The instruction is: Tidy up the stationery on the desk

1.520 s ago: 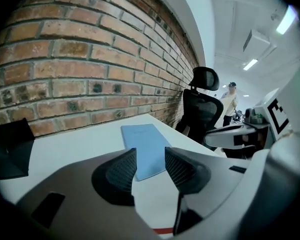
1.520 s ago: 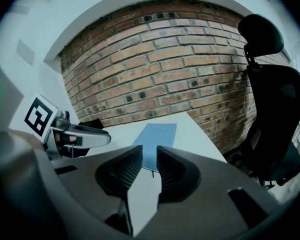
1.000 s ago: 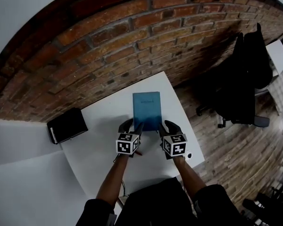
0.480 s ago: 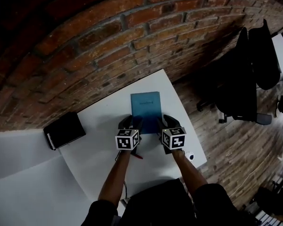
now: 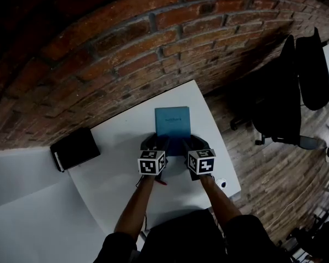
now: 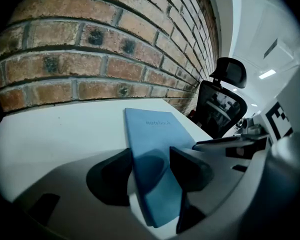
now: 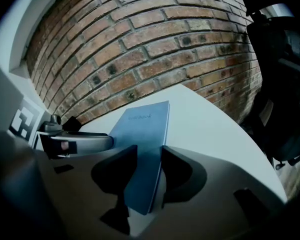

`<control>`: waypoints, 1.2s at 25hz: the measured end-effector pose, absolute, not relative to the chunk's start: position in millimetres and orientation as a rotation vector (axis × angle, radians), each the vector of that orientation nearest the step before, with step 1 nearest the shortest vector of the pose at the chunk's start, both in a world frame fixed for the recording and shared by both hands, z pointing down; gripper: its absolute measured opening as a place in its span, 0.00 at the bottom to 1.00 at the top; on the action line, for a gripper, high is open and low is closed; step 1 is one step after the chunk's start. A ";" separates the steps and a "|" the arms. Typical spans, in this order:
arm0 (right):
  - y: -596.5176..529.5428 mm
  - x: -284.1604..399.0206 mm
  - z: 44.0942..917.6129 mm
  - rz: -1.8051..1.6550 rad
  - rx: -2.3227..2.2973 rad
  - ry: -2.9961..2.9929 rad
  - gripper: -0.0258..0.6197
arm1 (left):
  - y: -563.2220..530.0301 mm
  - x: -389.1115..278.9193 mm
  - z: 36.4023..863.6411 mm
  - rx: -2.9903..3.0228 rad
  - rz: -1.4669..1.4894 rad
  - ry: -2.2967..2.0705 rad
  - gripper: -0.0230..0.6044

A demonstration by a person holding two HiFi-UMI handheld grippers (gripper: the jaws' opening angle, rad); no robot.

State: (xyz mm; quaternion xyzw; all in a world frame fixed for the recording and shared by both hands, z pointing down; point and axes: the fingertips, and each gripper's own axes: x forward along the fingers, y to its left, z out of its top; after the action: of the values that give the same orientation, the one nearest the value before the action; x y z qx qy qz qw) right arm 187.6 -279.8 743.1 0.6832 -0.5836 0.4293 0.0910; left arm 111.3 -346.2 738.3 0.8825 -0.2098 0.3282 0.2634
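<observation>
A blue notebook [image 5: 172, 120] lies on the white desk [image 5: 126, 133], its long side pointing at the brick wall. My left gripper [image 5: 155, 142] is at its near left corner and my right gripper [image 5: 191, 142] at its near right corner. In the left gripper view the notebook [image 6: 150, 134] runs between the spread jaws of that gripper [image 6: 147, 171], and no pad presses on it. The right gripper view shows the same: the notebook's [image 7: 145, 129] edge lies loose between the jaws of the right gripper [image 7: 149, 171]. Both pairs of jaws have just been opening and now stand open.
A black case [image 5: 75, 148] sits on the neighbouring white surface at the left. A red pen [image 5: 160, 182] lies under my left hand, and a small round white object [image 5: 221, 183] is near the desk's right corner. A black office chair [image 5: 285, 92] stands on the wooden floor at right.
Both grippers have sunk a little and drawn slightly closer together at the notebook's near end. The notebook stays in the same spot on the desk.
</observation>
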 end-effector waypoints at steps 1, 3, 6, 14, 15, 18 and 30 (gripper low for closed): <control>-279.5 188.4 743.8 1.288 2.036 -1.723 0.27 | -346.5 111.2 738.2 2.379 0.885 -0.573 0.40; -278.4 190.8 745.1 1.321 2.047 -1.708 0.26 | -347.2 109.8 738.0 2.358 0.878 -0.583 0.40; -278.0 193.4 744.9 1.352 2.058 -1.703 0.26 | -347.9 108.2 735.9 2.340 0.846 -0.593 0.40; -271.8 192.4 745.0 1.403 2.058 -1.699 0.20 | -347.2 100.3 724.0 2.376 0.823 -0.633 0.36; -270.9 192.7 744.4 1.412 2.065 -1.698 0.19 | -348.7 98.0 722.5 2.387 0.824 -0.655 0.31; -268.4 193.9 741.8 1.435 2.088 -1.705 0.16 | -352.2 93.5 716.8 2.413 0.825 -0.704 0.20; -256.0 191.9 726.4 1.390 2.158 -1.735 0.12 | -341.1 87.6 707.4 2.421 0.787 -0.731 0.16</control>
State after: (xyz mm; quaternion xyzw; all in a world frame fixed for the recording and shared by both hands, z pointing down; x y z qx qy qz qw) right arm 191.9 -256.0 726.4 0.6963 -0.5599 0.4485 0.0219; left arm 87.6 -341.1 707.4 0.8865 -0.2676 0.2881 0.2438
